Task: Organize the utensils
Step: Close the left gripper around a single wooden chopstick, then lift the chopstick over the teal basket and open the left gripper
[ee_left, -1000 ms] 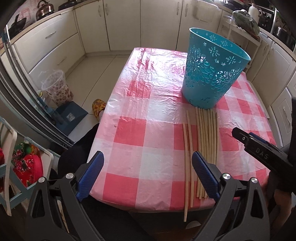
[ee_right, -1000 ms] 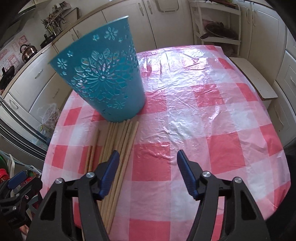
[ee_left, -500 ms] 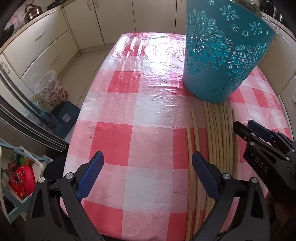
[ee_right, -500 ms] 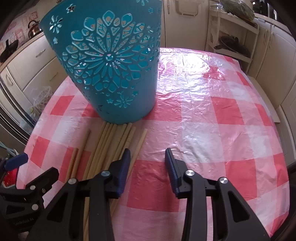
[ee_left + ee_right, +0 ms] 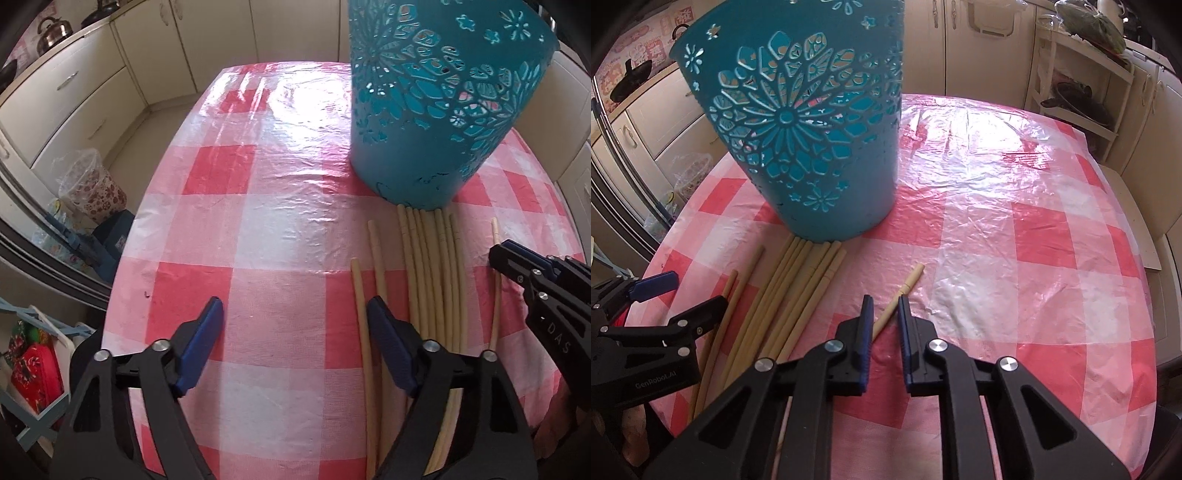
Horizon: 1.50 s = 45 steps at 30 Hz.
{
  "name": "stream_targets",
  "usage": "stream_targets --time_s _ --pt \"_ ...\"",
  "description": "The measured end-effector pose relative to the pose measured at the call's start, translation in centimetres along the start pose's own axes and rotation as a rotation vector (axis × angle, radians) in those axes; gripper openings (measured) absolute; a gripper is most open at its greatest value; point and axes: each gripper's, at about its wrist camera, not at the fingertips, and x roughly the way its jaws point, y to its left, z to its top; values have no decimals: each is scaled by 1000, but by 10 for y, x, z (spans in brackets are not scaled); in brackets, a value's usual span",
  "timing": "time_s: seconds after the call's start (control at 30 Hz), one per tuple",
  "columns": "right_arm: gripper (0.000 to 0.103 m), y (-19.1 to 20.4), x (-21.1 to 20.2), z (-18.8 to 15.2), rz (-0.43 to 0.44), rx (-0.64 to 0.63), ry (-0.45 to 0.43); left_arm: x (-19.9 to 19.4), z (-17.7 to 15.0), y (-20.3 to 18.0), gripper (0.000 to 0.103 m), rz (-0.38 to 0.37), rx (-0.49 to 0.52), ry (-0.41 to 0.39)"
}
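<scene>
The right gripper [image 5: 884, 314] has its jaws narrowed around one stray chopstick [image 5: 905, 286] lying near the teal basket [image 5: 812, 147]; inside the basket, nothing can be made out. Left gripper [image 5: 295, 321] jaws gape apart beside the chopstick bundle [image 5: 432, 266].

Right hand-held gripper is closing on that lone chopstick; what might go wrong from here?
The right hand-held gripper straddles only the thin end of the stray chopstick, so it may pivot or slip when lifted. The bundle of chopsticks touches the teal basket, so a swing could scatter it.
</scene>
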Motion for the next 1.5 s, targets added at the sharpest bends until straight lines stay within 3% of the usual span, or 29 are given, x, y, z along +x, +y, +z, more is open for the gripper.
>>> stream_targets --time_s 0.13,0.2,0.27,0.47,0.57,0.73,0.83,0.97,1.1,1.23,1.37,1.5 --pt "14 -15 1 7 30 -1 32 -3 2 -7 45 -15 39 -13" --pt "14 -23 1 9 41 24 43 -4 4 -8 17 -44 50 -18" --pt "14 -27 0 7 61 40 47 -3 7 -7 6 -77 61 -14" --pt "12 -30 3 13 35 -18 69 1 18 5 5 -187 73 -11" --pt "12 -33 3 19 18 2 91 0 18 4 6 -158 88 0" --pt "12 -18 1 16 -27 -31 83 5 20 -13 5 -14 198 -14" --pt "12 -17 -1 13 -17 -22 78 -5 22 -7 4 -70 174 -12" --pt "12 -21 -2 5 5 10 52 -59 31 18 4 -162 93 -115" --pt "13 -29 0 2 10 23 26 -130 56 44 4 -303 24 -292" --pt "14 -33 0 -1 25 44 10 -191 95 45 4 -398 -7 -491" --pt "18 -35 1 -1 47 60 -10 -220 132 22 4 -432 -19 -656" --pt "23 -37 2 -3 68 65 -36 -204 169 -5 4 -341 -69 -792"
